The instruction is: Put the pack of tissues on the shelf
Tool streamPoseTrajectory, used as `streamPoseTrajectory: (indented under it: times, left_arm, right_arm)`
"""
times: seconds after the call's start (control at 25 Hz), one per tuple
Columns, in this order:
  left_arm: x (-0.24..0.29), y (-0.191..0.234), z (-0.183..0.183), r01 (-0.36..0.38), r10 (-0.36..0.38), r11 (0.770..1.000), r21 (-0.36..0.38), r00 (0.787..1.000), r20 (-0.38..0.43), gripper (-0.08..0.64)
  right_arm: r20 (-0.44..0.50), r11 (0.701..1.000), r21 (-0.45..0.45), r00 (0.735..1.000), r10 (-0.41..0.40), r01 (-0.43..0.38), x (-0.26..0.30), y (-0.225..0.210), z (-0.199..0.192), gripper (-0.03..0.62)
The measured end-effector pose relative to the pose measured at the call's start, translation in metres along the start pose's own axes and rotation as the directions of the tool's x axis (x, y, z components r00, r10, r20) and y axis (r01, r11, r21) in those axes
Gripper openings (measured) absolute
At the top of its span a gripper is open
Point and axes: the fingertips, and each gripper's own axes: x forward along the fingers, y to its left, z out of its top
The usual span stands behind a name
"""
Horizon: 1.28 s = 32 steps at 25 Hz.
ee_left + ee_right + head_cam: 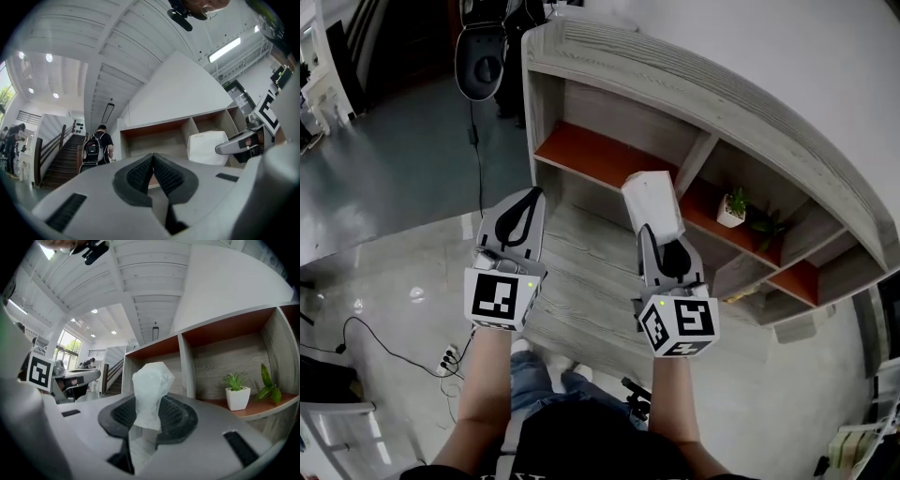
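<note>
Transport is proceeding: the grey wood-grain shelf with orange boards is standing ahead, and the white plastic-wrapped pack of tissues is hovering short of its divider, with the right claw clamping it. The left claw is sitting closed and empty. The next move is probably calling for a forward reach and lowering onto a board.

In shelf: plant, rt of tissue pack

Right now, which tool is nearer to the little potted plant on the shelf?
Right. The right tool, holding the tissue pack, is to the left of the potted plant in the head view; the left tool, shut and empty, sits farther left.
</note>
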Motion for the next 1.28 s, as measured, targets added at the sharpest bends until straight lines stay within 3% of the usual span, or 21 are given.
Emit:
streamPoseTrajectory:
  times: [0.36,0.84,1.08,1.28]
  left_arm:
    - [0.018,0.022,0.007,0.121,-0.121,0.993,-0.001,0.992,0.024,0.012]
    - [0.042,0.048,0.005,0.229,-0.226,0.973,-0.025,0.971,0.076,0.012]
    - [0.055,0.057,-0.006,0.274,-0.269,0.961,-0.034,0.957,0.109,0.012]
    - [0.063,0.057,-0.01,0.307,-0.299,0.951,-0.045,0.946,0.121,0.012]
  right_arm:
    - [0.038,0.99,0.046,0.99,-0.138,0.136,0.008,0.007,0.016,0.115]
    - [0.055,0.965,0.106,0.968,-0.246,0.239,0.031,0.018,0.022,0.115]
    - [0.045,0.927,0.288,0.963,-0.265,0.241,0.047,0.018,0.012,0.115]
    - [0.048,0.856,0.47,0.962,-0.268,0.215,0.058,0.014,0.001,0.115]
